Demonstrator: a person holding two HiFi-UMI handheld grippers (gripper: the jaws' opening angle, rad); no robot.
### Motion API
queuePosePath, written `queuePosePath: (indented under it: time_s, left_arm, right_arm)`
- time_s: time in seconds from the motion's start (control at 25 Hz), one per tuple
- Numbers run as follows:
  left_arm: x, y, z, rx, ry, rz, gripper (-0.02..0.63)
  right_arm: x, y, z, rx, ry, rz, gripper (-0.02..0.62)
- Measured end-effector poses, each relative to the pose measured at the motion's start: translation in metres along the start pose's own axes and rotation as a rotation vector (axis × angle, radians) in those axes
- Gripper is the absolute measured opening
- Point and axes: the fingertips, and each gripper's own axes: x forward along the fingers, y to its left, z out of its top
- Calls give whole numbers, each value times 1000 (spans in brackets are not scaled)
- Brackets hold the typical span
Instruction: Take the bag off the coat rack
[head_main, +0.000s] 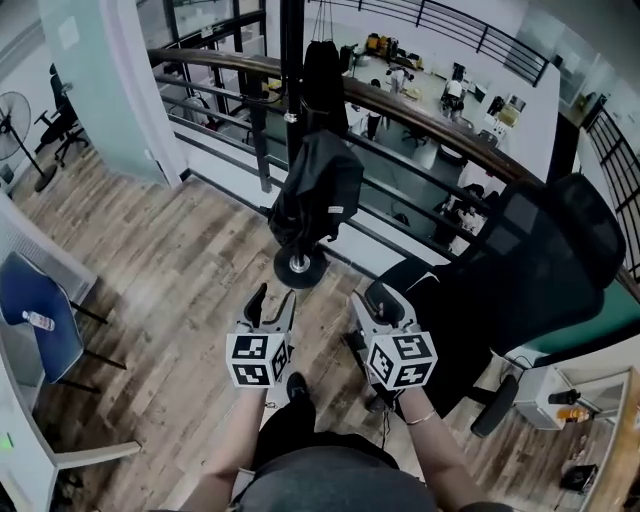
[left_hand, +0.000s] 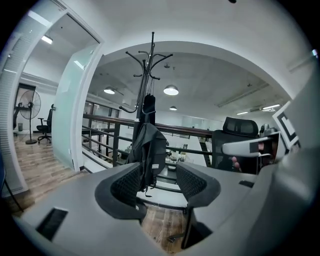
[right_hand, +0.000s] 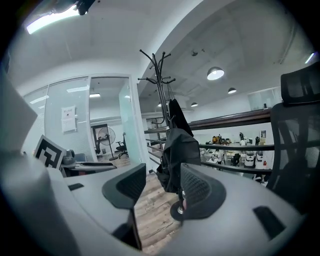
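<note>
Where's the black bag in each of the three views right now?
Head view: bag, upper centre.
Left gripper view: bag, centre, slightly left.
Right gripper view: bag, centre, slightly right.
Shared landmark: the coat rack it hangs on, pole running up above it.

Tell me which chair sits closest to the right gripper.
The black mesh office chair, just beside the right gripper; the blue chair stands far off at the left.

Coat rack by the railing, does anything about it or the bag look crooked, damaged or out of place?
Nothing stands out. The coat rack stands upright on its round base, the black bag hangs straight down from it, and the wood floor around it shows no spill.
</note>
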Motion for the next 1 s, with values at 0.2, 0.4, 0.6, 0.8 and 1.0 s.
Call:
queuePosePath:
  time_s: [0.2, 0.4, 0.6, 0.8, 1.0]
  left_arm:
    - [38, 24, 13, 3, -7, -43, 218]
    - [61, 38, 23, 10, -12, -68, 218]
    - [80, 43, 29, 11, -9, -80, 227]
    - [104, 44, 32, 31, 11, -79, 245]
    - [130, 45, 37, 44, 33, -56, 250]
  right_arm:
    - [38, -13, 14, -3, 2, -50, 209]
    - [59, -20, 25, -28, -1, -89, 210]
    - [75, -36, 31, -33, 8, -111, 213]
    - [99, -55, 42, -38, -1, -111, 222]
    - [131, -75, 51, -57, 5, -83, 227]
